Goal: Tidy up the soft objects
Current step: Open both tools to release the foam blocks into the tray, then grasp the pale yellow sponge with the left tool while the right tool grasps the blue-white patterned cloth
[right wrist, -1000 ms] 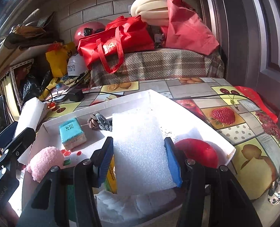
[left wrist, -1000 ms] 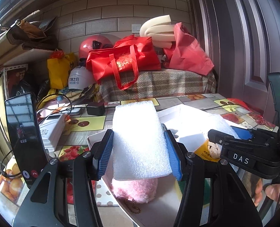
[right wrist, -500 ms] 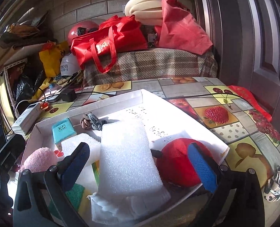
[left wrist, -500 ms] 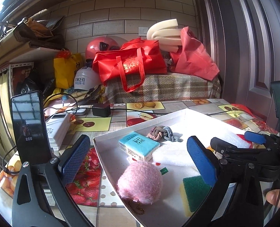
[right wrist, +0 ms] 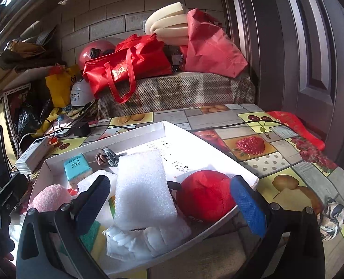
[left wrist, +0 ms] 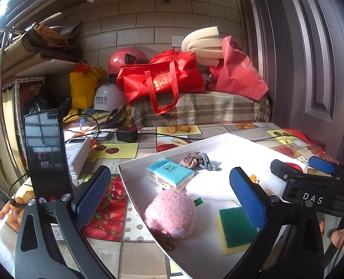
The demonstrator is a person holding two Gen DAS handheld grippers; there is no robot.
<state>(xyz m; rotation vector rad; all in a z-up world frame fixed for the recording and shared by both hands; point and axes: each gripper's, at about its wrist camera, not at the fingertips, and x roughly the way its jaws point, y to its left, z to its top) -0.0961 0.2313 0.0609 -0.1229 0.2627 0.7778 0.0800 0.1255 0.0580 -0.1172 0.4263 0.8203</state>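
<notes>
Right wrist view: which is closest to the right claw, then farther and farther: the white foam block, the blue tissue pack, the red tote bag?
From the right claw:
1. White foam block, between its open fingers, in the white box.
2. Blue tissue pack, farther back, toward the box's left rear.
3. Red tote bag, far behind, on the plaid-covered surface by the wall.

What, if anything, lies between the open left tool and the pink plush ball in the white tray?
Nothing visible. The left tool is open, and the pink plush ball lies in the gap between its fingers, inside the white tray. The green-and-yellow sponge sits beside it.
</notes>
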